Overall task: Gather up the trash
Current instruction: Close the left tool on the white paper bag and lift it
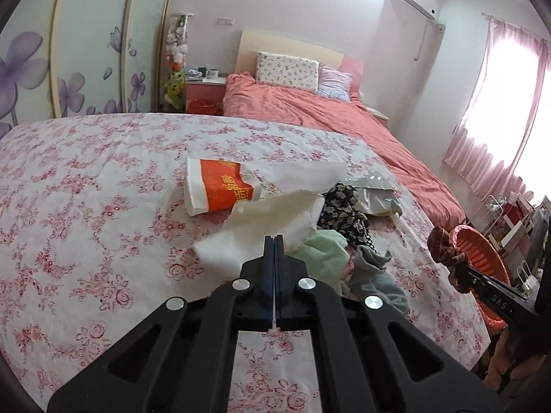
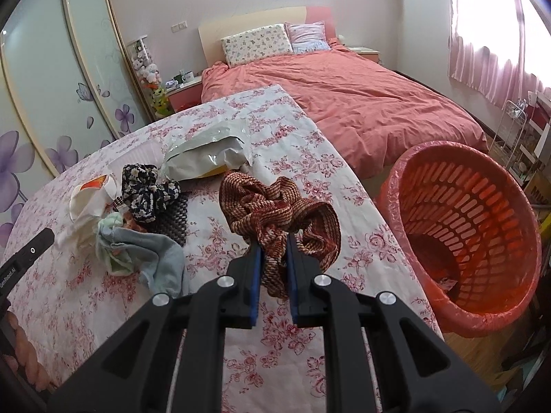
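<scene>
My left gripper (image 1: 274, 241) is shut on a white tissue (image 1: 261, 230) and holds it above the floral tablecloth (image 1: 86, 206). My right gripper (image 2: 273, 241) is shut on a red-brown striped cloth (image 2: 275, 210), held over the table's right side, left of the orange basket (image 2: 465, 234). The cloth (image 1: 447, 251) and basket (image 1: 482, 251) also show at the right of the left wrist view. An orange-and-white paper bag (image 1: 217, 186), a silver-white plastic bag (image 2: 206, 155), a black floral cloth (image 2: 148, 189) and green and grey cloths (image 2: 144, 251) lie on the table.
A bed with a salmon duvet (image 2: 344, 103) stands behind the table. A wardrobe with purple flowers (image 1: 34, 69) is at the left. A nightstand (image 1: 205, 91) stands beside the bed. A wire rack (image 2: 516, 130) stands by the pink curtains.
</scene>
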